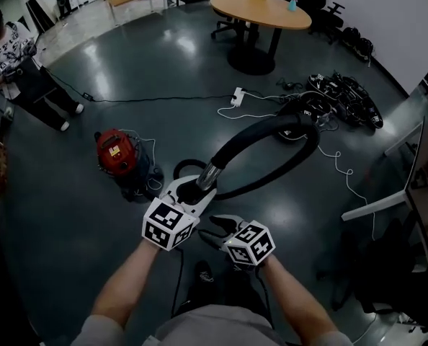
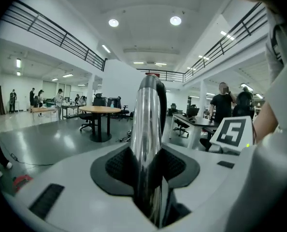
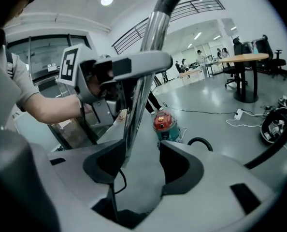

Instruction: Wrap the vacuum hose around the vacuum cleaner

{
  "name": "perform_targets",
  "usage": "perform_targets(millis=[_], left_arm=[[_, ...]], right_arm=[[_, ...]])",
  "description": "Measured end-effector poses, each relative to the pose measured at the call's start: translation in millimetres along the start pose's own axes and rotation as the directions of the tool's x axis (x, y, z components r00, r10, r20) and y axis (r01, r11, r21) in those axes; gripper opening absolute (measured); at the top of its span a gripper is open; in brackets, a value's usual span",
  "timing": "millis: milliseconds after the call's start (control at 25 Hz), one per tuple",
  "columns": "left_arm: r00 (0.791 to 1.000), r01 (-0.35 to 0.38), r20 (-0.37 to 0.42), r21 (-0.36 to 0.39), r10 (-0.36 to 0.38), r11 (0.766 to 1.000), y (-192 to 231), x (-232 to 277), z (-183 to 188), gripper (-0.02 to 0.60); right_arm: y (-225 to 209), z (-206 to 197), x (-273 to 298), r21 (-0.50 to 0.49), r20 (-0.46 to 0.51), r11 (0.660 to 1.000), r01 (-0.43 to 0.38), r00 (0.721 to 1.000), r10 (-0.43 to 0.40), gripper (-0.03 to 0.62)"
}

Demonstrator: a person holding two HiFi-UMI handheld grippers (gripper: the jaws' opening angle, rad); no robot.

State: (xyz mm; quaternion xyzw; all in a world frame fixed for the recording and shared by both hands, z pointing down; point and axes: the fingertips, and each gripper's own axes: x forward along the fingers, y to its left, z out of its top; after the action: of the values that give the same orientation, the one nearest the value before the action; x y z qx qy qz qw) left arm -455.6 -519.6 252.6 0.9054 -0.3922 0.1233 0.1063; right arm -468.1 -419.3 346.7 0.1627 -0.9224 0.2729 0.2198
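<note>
- Dark polished floor [image 1: 163, 71] spreads through the wide open hall around you. A round wooden counter [image 1: 260, 9] stands at the far side, and white cables [image 1: 272, 103] trail near it.
- Your vacuum cleaner [image 1: 117, 152], a red canister, stands on the floor ahead and to your left, well apart from both grippers.
- Your left gripper [image 1: 190, 189] is pinching the metal tube [image 1: 209, 173] at the end of the hose, with a pad pressed on either side of it.
- From that tube the black hose [image 1: 272, 132] arcs up and away to your right, then swings back along the floor toward the canister. As far as the views show, no turn of it lies around the canister's body.
- Your right gripper [image 1: 218, 231] sits just beside the left one, jaws spread, with nothing pinched between the pads.
- Judging from this, the wrapping has hardly begun. You have the free end in hand, and all the winding around the canister is left to do.
</note>
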Motion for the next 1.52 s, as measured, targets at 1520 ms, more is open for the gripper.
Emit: perform_targets(millis=[1520], left_arm=[[0.993,0.088,-0.063,-0.145,-0.097,0.986,-76,90,11,0.175]], right_arm=[[-17,-65,6,0.098,0.038,0.992,-0.078,0.996,0.075,0.156]])
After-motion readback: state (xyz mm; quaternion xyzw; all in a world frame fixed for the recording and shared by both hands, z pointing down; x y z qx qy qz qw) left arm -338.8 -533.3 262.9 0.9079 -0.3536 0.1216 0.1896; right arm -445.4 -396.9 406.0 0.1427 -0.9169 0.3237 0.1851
